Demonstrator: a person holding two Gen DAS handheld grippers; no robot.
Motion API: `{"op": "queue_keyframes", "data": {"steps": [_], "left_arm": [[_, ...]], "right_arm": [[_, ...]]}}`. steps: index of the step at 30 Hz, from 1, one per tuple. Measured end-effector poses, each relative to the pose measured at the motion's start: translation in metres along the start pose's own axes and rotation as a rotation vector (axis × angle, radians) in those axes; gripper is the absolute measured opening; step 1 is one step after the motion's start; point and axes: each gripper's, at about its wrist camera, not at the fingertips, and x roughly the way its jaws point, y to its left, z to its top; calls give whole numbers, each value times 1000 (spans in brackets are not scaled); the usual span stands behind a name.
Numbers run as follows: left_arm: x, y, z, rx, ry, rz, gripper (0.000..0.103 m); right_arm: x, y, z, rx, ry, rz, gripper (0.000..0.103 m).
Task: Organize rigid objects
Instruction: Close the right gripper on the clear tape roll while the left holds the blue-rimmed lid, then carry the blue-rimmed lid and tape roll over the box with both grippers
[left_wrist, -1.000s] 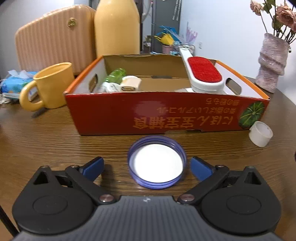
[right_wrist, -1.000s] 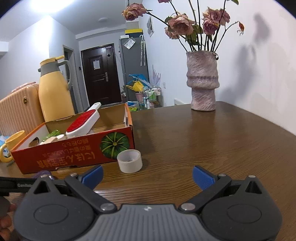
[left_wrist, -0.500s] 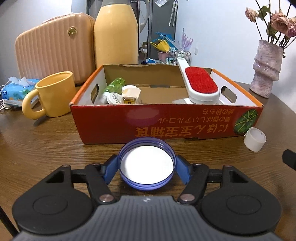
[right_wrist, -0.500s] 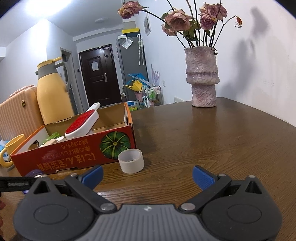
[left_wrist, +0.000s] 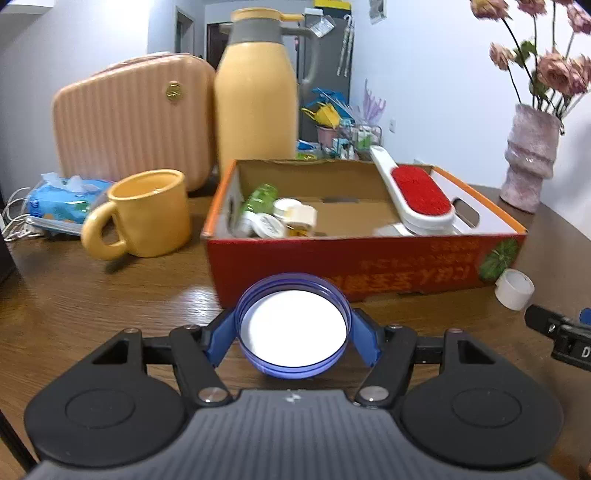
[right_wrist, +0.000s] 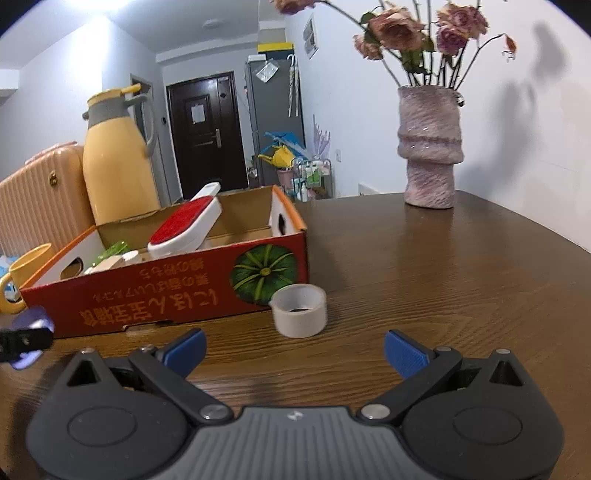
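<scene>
- the left gripper (left_wrist: 293, 341) is clamped on a round blue lid (left_wrist: 293, 326), a blue pad pressing each side of its rim; the lid sits open side up with a white inside, held in front of the box.
- the right gripper (right_wrist: 294, 350) has its pads wide apart with nothing between them, over bare wood.
- straight ahead of the lid stands a red cardboard box (left_wrist: 369, 258) with an open top; its near wall is the edge between lid and inside.
- in the box: a white brush with a red pad (left_wrist: 417, 195) leaning along the right side, a green bottle (left_wrist: 260, 195) and small white jars (left_wrist: 291, 218) crowded in the left corner; the middle of the box floor is bare cardboard.
- a roll of white tape (right_wrist: 300, 311) lies on the table just beside the box's right front corner, ahead of the right gripper and apart from it.
- left of the box, a yellow mug (left_wrist: 144, 214) stands near it, handle towards the camera; behind it a pack of tissues (left_wrist: 62, 199) and a peach suitcase (left_wrist: 129, 122).
- a tall yellow flask (left_wrist: 256, 99) stands just behind the box's back left corner.
- a pink vase (right_wrist: 430, 147) with dried roses stands well apart on the right, near the wall.
- the wooden table (right_wrist: 443, 277) is open to the right of the box, up to its curved edge.
</scene>
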Motion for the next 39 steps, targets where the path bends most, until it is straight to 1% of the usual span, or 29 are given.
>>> {"op": "queue_keyframes", "data": {"steps": [8,11,17,18,23,25,26,27,30,39], "left_arm": [[-7,36,5,-31,-26,29,67],[-8,43,7,-36,-36,35,67],[-7,52,8,-36,-35,39,67],[-7,52,9,-35,-37,39,67],[-7,54,9,-34,-38,43,67],[-6,54,9,-34,-37,44,67],[-6,54,9,-33,-36,43,67],[-5,54,9,-31,-36,43,67],[-5,54,8,-27,-36,41,67],[-8,54,9,-33,-50,44,67]], "right_arm": [[22,18,4,-58,58,-27,102],[34,21,8,-66,76,-53,99],[54,17,19,-57,82,-109,95],[57,16,21,-55,86,-114,93],[75,10,28,-55,120,-124,75],[81,7,31,-48,127,-114,57],[83,7,31,-48,132,-107,51],[83,6,32,-47,129,-94,42],[82,6,31,-56,125,-83,42],[53,11,26,-51,56,-36,42]]}}
